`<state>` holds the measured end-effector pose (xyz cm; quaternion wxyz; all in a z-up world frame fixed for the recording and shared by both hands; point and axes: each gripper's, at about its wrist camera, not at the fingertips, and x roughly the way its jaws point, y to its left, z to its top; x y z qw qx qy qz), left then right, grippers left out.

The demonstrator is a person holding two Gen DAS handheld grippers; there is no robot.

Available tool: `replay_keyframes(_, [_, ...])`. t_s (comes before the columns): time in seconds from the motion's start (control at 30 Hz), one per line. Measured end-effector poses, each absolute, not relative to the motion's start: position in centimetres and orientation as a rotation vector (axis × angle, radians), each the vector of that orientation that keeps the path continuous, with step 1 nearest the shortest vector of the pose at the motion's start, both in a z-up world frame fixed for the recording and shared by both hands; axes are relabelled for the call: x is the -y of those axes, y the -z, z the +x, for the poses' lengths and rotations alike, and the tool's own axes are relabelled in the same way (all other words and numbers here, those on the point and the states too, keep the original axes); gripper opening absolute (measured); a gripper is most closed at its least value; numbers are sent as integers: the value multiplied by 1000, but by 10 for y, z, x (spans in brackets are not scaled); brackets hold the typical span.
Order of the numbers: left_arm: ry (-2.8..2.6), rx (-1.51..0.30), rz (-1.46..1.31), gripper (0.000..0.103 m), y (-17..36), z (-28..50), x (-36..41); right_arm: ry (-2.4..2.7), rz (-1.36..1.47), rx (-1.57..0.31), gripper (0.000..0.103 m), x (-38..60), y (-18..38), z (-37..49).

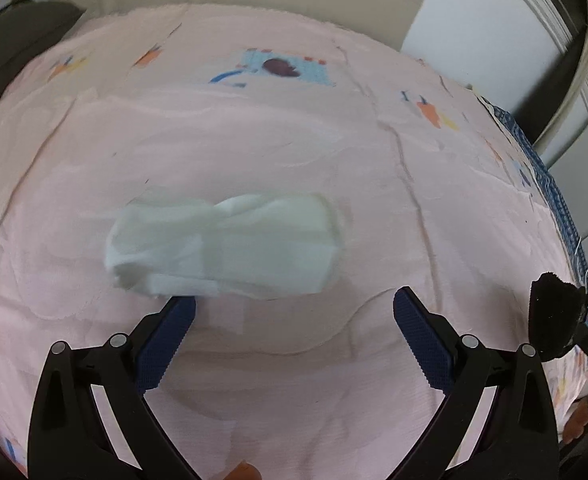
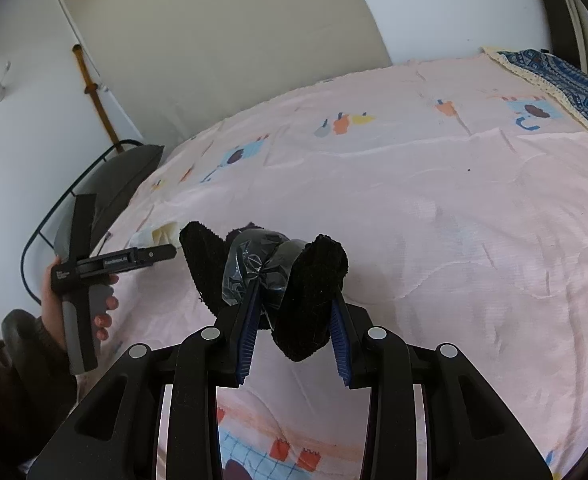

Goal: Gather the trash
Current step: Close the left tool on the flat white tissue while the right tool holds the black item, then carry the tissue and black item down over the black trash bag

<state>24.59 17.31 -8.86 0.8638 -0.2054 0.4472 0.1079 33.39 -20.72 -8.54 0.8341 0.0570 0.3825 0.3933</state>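
A crumpled white tissue (image 1: pixel 222 246) lies on the pink bedspread (image 1: pixel 294 140), just ahead of my left gripper (image 1: pixel 294 304), which is open with its left fingertip touching the tissue's near edge. My right gripper (image 2: pixel 295 300) is shut on a black bundle (image 2: pixel 297 296): black fuzzy fabric with a crinkled black plastic bag (image 2: pixel 254 264) between the pads. The bundle's edge shows at the right of the left wrist view (image 1: pixel 553 316). In the right wrist view the left gripper (image 2: pixel 150 256) is held by a hand at the left, with the tissue (image 2: pixel 154 236) partly hidden behind it.
The bedspread (image 2: pixel 433 220) has printed cartoon patches. A grey cushion (image 2: pixel 122 180) on a black frame sits at the bed's left side. A blue patterned cloth (image 2: pixel 565 80) lies at the far right edge. White walls and a door (image 1: pixel 473 20) stand behind.
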Motion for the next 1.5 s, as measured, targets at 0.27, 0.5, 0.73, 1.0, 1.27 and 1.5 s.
replay_keyframes(0.27, [-293,-936,-349,97,87,224,-182,-853,126,-815,31,196,90,338])
replay_keyframes(0.5, [-360,-912,-283,97,86,221,-184,-856,113,-824,31,190,93,339])
replay_keyframes(0.73, [-398,-861,-272,97,81,236,-187,-846,116,-837,32,191,99,341])
replay_keyframes(1.0, [-420,-863,-201,97,86,253,-192,-845,108,-847,32,189,102,342])
replay_keyframes(1.27, [-384,-832,-95,88,73,249,-181,-848,98,-836,32,187,94,339])
replay_keyframes(1.5, [-342,-780,-91,88,42,230,-175,-869,86,-798,32,182,67,324])
